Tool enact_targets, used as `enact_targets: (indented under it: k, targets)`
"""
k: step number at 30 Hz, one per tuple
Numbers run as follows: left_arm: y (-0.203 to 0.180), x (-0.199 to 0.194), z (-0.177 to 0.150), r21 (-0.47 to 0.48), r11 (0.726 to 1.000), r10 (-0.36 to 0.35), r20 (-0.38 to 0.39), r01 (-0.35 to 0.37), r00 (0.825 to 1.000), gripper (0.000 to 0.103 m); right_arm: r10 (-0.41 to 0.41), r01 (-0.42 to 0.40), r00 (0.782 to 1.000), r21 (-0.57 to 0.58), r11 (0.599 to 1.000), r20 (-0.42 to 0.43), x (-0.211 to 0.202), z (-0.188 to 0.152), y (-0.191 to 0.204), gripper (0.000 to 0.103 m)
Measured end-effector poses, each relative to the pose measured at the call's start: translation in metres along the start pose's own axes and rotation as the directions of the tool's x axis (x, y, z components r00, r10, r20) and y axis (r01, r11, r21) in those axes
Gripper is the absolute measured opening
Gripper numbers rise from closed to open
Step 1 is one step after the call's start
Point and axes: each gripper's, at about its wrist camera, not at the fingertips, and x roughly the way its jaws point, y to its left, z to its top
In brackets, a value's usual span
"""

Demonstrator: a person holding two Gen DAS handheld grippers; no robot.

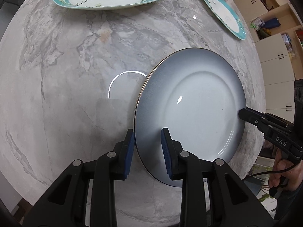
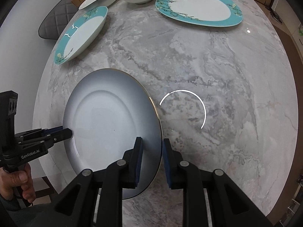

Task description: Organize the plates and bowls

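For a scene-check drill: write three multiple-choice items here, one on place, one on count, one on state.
1. The grey plate has its rim: A) between the left gripper fingers B) under a bowl C) off the table.
2. Teal-rimmed plates in the right wrist view: A) one B) two C) four.
3. The right gripper is: A) open B) shut C) out of view.
Key: A, the rim passes between them; B, one far left, one far right; A, a gap shows beside the rim.
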Motion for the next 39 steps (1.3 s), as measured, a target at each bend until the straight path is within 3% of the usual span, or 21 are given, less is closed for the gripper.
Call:
enact_targets:
  k: [12, 13, 14, 16, 17, 19, 22, 23, 25, 28, 31, 35, 39]
  targets:
    - [-0.01, 0.004, 0.013, 0.017, 1.0, -0.008, 0.011, 0.008, 1.0, 0.028, -0.038, 0.037, 0.999, 0.033, 0.999, 0.022, 0.004, -0.012, 0.003, 0.026]
    - [-0.01, 0.002, 0.013, 0.012, 1.0, -0.007, 0.014, 0.007, 1.0, 0.036, -0.039, 0.038, 0.999, 0.038, 0.999, 0.035, 0.0, -0.012, 0.003, 0.032]
    - [-0.01, -0.005, 0.013, 0.008, 1.0, -0.004, 0.031, 0.004, 1.0, 0.054, -0.033, 0.031, 0.998, 0.044, 0.999, 0.058, -0.007, -0.012, 0.003, 0.038]
    - [-0.013, -0.028, 0.014, 0.019, 1.0, -0.024, 0.1, 0.022, 0.995, 0.063, -0.032, 0.025, 0.992, 0.063, 0.998, 0.118, -0.026, -0.01, -0.002, 0.078]
    - [-0.016, -0.039, 0.018, 0.025, 0.999, -0.038, 0.127, 0.035, 0.991, 0.066, -0.022, 0.008, 0.985, 0.082, 0.997, 0.169, -0.04, -0.008, -0.007, 0.086]
    - [-0.027, -0.062, 0.032, 0.047, 0.994, -0.102, 0.211, 0.094, 0.972, 0.073, 0.019, -0.051, 0.964, 0.113, 0.992, 0.264, -0.064, 0.0, -0.019, 0.102]
    - [-0.052, -0.084, 0.058, 0.122, 0.969, -0.246, 0.349, 0.216, 0.904, 0.077, 0.068, -0.133, 0.927, 0.154, 0.979, 0.368, -0.093, 0.023, -0.046, 0.103]
    - [-0.06, -0.084, 0.069, 0.135, 0.964, -0.261, 0.361, 0.227, 0.895, 0.078, 0.074, -0.148, 0.917, 0.162, 0.976, 0.391, -0.098, 0.034, -0.057, 0.103]
    - [-0.081, -0.075, 0.099, 0.15, 0.957, -0.285, 0.335, 0.247, 0.898, 0.078, 0.083, -0.171, 0.901, 0.173, 0.97, 0.426, -0.101, 0.058, -0.079, 0.103]
    - [-0.099, -0.05, 0.148, 0.108, 0.962, -0.274, 0.312, 0.252, 0.91, 0.078, 0.119, -0.222, 0.894, 0.197, 0.955, 0.432, -0.091, 0.097, -0.115, 0.103]
    - [-0.118, -0.026, 0.19, 0.096, 0.977, -0.21, 0.287, 0.19, 0.935, 0.078, 0.165, -0.268, 0.884, 0.185, 0.946, 0.438, -0.074, 0.132, -0.148, 0.098]
    - [-0.141, 0.007, 0.234, 0.126, 0.983, -0.163, 0.231, 0.137, 0.959, 0.078, 0.207, -0.279, 0.891, 0.127, 0.952, 0.405, -0.05, 0.171, -0.183, 0.091]
    - [-0.145, 0.038, 0.255, 0.086, 0.988, -0.145, 0.188, 0.131, 0.971, 0.078, 0.248, -0.304, 0.898, 0.105, 0.947, 0.364, -0.031, 0.196, -0.208, 0.085]
